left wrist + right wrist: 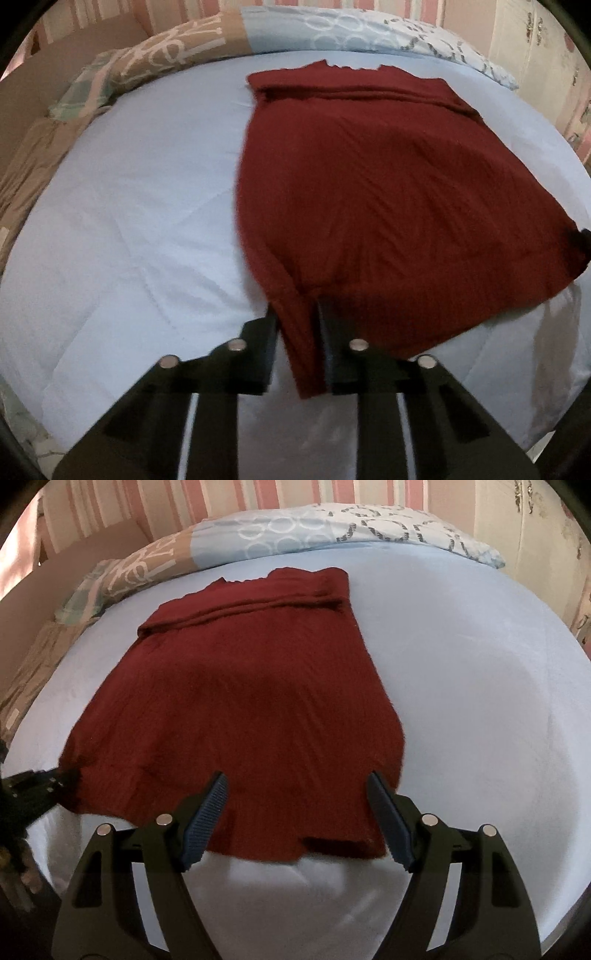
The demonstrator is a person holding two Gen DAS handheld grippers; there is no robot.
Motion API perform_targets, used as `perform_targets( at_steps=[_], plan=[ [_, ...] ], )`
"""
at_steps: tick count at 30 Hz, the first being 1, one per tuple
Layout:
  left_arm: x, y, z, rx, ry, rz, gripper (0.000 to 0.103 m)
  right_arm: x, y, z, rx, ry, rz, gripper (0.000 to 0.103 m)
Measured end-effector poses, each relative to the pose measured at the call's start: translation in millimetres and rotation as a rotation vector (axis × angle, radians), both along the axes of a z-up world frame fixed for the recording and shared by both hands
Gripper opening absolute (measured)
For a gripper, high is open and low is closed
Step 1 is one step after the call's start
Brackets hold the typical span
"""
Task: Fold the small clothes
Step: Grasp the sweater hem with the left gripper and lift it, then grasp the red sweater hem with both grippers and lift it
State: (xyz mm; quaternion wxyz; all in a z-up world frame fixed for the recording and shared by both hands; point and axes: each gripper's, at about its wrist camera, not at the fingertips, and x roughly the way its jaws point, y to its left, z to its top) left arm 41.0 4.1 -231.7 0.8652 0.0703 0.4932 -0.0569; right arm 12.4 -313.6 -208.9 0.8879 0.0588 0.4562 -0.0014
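Left wrist view shows the dark red garment (388,206) spread on the pale blue bedcover (129,221), its near left corner pinched between the two fingers of the left gripper (298,317), whose jaws are closed on the cloth; a strip of fabric hangs down between them toward the camera. Only this view shows that pinch. At the far right edge of the same view a dark shape touches the garment's right corner, too cut off to identify.

The right wrist view shows the garment (236,709) lying flat, its far end folded over into a band. The right gripper (295,805) has its jaws wide apart above the near hem, holding nothing. The left gripper (55,779) appears at the left edge, at the garment's corner. Patterned pillows (332,528) lie across the head of the bed, before a pink striped wall (221,498).
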Motion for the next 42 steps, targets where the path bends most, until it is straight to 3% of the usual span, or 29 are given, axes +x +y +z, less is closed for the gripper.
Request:
perform_targets(
  at_steps=[7,13,15,18,20,23,28,31,32,35,39,42],
  plan=[
    [0.5,22.8,-2.9,-0.057,0.031,0.019,0.020,-11.3,-18.5,-8.3,-0.010,0.022,-0.071,0.077],
    [-5.0,10.7,-5.4,0.024,0.008,-0.001,0.027,1.2,-44.0,-24.9,0.068,0.115,-0.146,0.072],
    [-5.6,10.0,-6.7,0.026,0.012,0.003,0.027,3.6,-47.3,-32.9,0.137,0.153,-0.136,0.032],
    [-5.0,6.7,-4.4,0.035,0.007,-0.001,0.029,-2.8,-44.4,-25.3,0.149,0.113,-0.123,0.009],
    [-5.7,5.9,-2.2,0.041,0.001,-0.004,0.031,-12.5,-39.2,-5.6,0.108,0.033,-0.098,0.008],
    [-7.8,5.8,-0.4,0.039,-0.004,-0.011,0.037,-23.4,-41.6,11.5,0.054,-0.023,-0.110,0.007],
    [-13.3,2.9,-9.3,0.058,0.009,-0.023,0.043,-29.0,-61.8,-23.8,0.114,0.100,-0.170,0.007],
    [-13.9,4.8,-9.3,0.071,0.008,-0.018,0.058,-28.8,-64.4,-33.7,0.144,0.120,-0.176,0.010],
    [-14.8,8.2,-7.4,0.059,0.006,-0.017,0.064,-28.4,-65.2,-32.0,0.159,0.114,-0.175,0.016],
    [-16.7,16.8,-2.2,0.015,0.009,-0.015,0.069,-35.9,-69.4,-12.5,0.141,0.059,-0.183,0.053],
    [-13.7,33.9,6.9,-0.070,0.012,0.025,0.083,-37.1,-66.2,2.3,0.125,0.021,-0.176,0.066],
    [0.0,41.2,-4.8,-0.126,0.083,0.059,0.083,-29.4,-61.6,1.0,0.110,0.030,-0.164,0.070]
  ],
)
